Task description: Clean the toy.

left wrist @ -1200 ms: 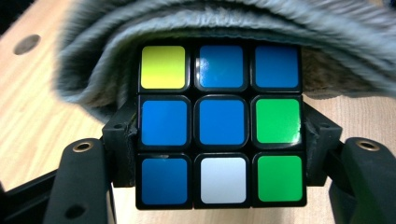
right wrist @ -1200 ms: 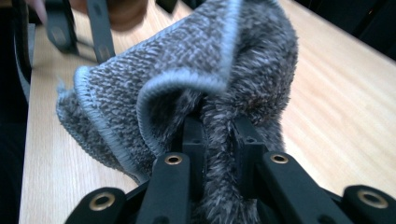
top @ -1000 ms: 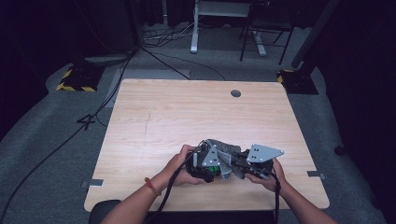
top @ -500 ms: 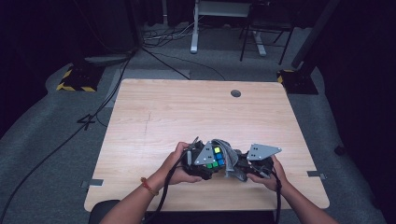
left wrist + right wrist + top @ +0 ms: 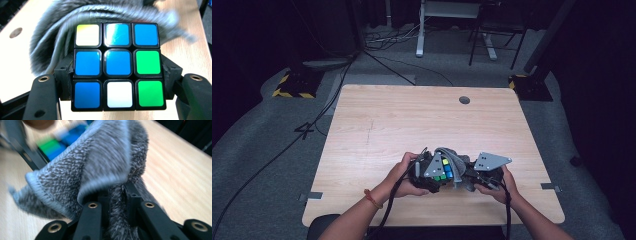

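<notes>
The left gripper (image 5: pixel 428 176) sits near the front edge of the wooden table (image 5: pixel 412 120), its jaws clamped on the two opposite sides of a puzzle cube (image 5: pixel 117 66), which is lifted just above the tabletop with a mostly blue face turned to the gripper's camera. The cube looks light and rigid, with smooth, glossy stickers that could slide under pressure, and its layers can twist, so the flat side faces, squeezed square-on at the middle layer as now, seem the safest hold. Just behind and to the right of the cube lies a grey cloth (image 5: pixel 100 162), soft, fuzzy and limp; it drapes and bunches, so a pinch on a gathered fold should carry it well and let it wipe the cube's faces. Further right, the right gripper (image 5: pixel 484 175) has its jaws pressed together on such a fold, holding the cloth up against the cube
</notes>
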### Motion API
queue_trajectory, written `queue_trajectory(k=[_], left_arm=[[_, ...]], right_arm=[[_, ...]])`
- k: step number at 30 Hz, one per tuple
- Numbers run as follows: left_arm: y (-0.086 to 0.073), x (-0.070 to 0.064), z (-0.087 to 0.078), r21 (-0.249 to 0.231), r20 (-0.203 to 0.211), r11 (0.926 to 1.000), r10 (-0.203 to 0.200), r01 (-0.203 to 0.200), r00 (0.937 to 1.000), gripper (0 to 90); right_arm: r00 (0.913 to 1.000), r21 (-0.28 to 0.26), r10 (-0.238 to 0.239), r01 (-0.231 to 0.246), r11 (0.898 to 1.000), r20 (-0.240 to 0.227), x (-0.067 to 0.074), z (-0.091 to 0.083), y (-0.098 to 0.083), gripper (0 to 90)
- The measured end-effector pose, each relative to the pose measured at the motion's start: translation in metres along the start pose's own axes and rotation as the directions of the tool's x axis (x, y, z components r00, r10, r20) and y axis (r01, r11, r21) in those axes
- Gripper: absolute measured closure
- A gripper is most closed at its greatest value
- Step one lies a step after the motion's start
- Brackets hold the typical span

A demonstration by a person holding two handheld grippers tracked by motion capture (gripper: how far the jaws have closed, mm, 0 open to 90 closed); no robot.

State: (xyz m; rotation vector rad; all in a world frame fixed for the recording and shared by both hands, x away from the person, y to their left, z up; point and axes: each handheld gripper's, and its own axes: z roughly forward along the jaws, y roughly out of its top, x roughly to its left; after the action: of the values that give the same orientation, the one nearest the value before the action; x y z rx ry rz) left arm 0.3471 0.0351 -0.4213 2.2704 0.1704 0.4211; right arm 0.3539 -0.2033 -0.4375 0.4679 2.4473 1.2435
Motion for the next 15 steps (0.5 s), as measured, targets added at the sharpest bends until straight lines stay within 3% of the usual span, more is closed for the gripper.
queue_trajectory(k=[3, 5, 9, 11, 15], left_arm=[[0.0, 0.003, -0.003, -0.022, 0.008, 0.9995, -0.023, 0.024, 0.9997, 33.3], [-0.001, 0.003, -0.004, -0.018, -0.001, 0.9996, -0.02, 0.02, 0.9998, 33.3], [-0.004, 0.007, -0.004, -0.018, 0.009, 0.999, -0.041, 0.041, 0.9991, 33.2], [-0.005, 0.008, -0.001, 0.001, -0.007, 0.9991, -0.043, 0.043, 0.999, 33.2], [-0.007, 0.007, 0.007, 0.024, 0.01, 0.9989, -0.04, 0.04, 0.9991, 33.2]], right_arm=[[0.9998, 0.043, 0.01, -0.009, 0.999, -0.02, -0.001, 0.005, -0.008, 79.1], [0.9979, 0.034, 0.032, -0.03, 0.999, -0.056, -0.002, 0.005, -0.011, 79.1], [0.998, 0.003, 0.02, -0.02, 1.0, -0.061, 0.003, -0.001, -0.006, 79.2], [0.997, -0.021, 0.025, -0.026, 0.999, -0.073, 0.004, -0.005, -0.005, 79.2], [0.9953, -0.087, 0.011, -0.019, 0.996, -0.096, 0.007, -0.012, 0.002, 79.0]])
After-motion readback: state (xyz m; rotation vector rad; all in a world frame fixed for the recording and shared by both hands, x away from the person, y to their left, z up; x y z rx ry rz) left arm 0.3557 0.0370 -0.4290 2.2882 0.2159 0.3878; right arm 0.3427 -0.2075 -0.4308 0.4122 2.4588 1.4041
